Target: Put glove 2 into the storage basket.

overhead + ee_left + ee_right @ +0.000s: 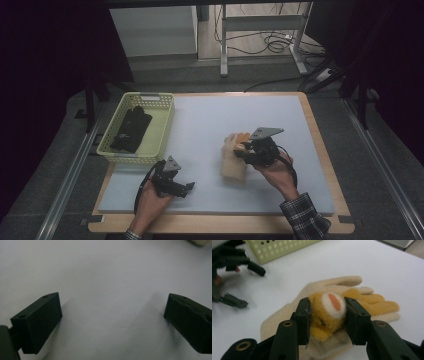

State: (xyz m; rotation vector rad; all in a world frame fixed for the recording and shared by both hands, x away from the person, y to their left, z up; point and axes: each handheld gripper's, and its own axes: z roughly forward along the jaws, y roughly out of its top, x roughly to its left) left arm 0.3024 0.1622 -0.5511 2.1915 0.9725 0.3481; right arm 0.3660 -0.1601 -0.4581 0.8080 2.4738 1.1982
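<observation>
right gripper [243, 148] clamps a beige glove [233, 160] mid-table; left gripper [189, 188] gapes near the yellow basket [162, 131].

From my seat, the white mat [240, 120] lies bare across its whole twelve-to-two o'clock stretch, so I can sweep a gripper there freely. At ten o'clock the yellow basket [162, 132] stands on the mat's left edge with a dark glove [131, 129] in it, blocking any low pass that way, and the left gripper [181, 188] sits at seven o'clock with its jaws spread wide over bare mat. Near centre, the beige glove [232, 160] clamped in my right gripper [242, 149] bars the four o'clock lane, though a free corridor runs between the two grippers.
</observation>
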